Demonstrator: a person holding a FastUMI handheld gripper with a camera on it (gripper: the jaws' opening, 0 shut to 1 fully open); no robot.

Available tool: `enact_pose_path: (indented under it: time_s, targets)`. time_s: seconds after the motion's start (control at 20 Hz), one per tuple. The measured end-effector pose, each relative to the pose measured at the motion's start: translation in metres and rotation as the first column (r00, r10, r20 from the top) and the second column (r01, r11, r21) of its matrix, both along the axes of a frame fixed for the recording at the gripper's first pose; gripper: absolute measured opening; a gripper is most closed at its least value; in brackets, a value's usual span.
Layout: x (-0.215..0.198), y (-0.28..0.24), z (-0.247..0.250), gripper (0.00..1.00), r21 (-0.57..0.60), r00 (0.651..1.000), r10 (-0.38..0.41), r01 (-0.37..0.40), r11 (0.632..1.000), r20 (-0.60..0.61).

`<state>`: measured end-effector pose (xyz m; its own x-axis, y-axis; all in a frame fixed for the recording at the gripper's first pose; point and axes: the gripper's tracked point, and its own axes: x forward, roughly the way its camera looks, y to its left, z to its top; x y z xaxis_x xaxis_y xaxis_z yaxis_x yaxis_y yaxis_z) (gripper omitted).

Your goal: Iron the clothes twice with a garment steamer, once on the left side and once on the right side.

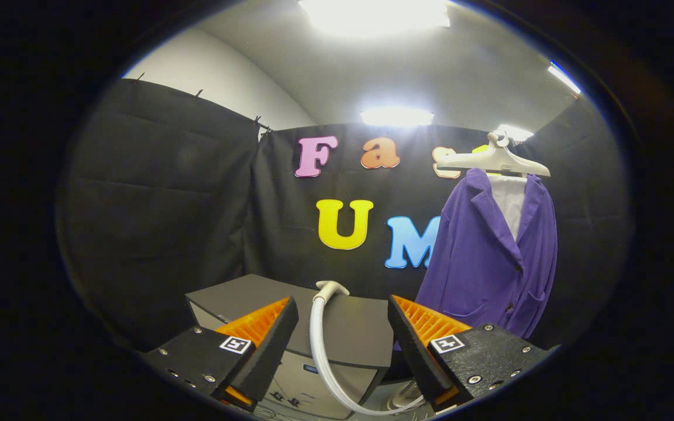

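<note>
Hovering wide open, the gripper (343,339) held nothing.
Its fingers stood well apart, with the steamer hose (317,345) between them, rising to the steamer head (331,288); the purple jacket (489,263) hung beyond on a hanger (498,159).

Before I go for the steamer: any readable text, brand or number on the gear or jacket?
Readable text: none.
Grey box: small blue mark on its front, too small to read.
Claw, open with the white hose between its fingers: square pattern tags, no words.
Purple jacket: plain cloth, no print.
</note>
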<state>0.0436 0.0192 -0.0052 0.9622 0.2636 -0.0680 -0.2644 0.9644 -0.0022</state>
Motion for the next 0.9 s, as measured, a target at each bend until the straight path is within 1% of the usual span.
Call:
enact_pose_path:
  time_s: [0.25, 0.45, 0.5, 0.6, 0.7, 0.9]
  targets:
    - [0.045, 0.037, 0.02, 0.95, 0.042, 0.999, 0.014, -0.013, 0.999, -0.034]
    - [0.102, 0.054, 0.016, 0.95, 0.06, 0.992, -0.028, 0.035, 0.998, -0.124]
    - [0.119, 0.057, 0.011, 0.95, 0.064, 0.986, -0.043, 0.055, 0.996, -0.163]
    - [0.153, 0.066, 0.0, 0.95, 0.078, 0.97, -0.066, 0.087, 0.993, -0.236]
    - [0.19, 0.071, -0.014, 0.95, 0.061, 0.946, -0.104, 0.129, 0.99, -0.306]
    - [0.251, 0.081, -0.067, 0.95, 0.013, 0.863, -0.148, 0.176, 0.984, -0.484]
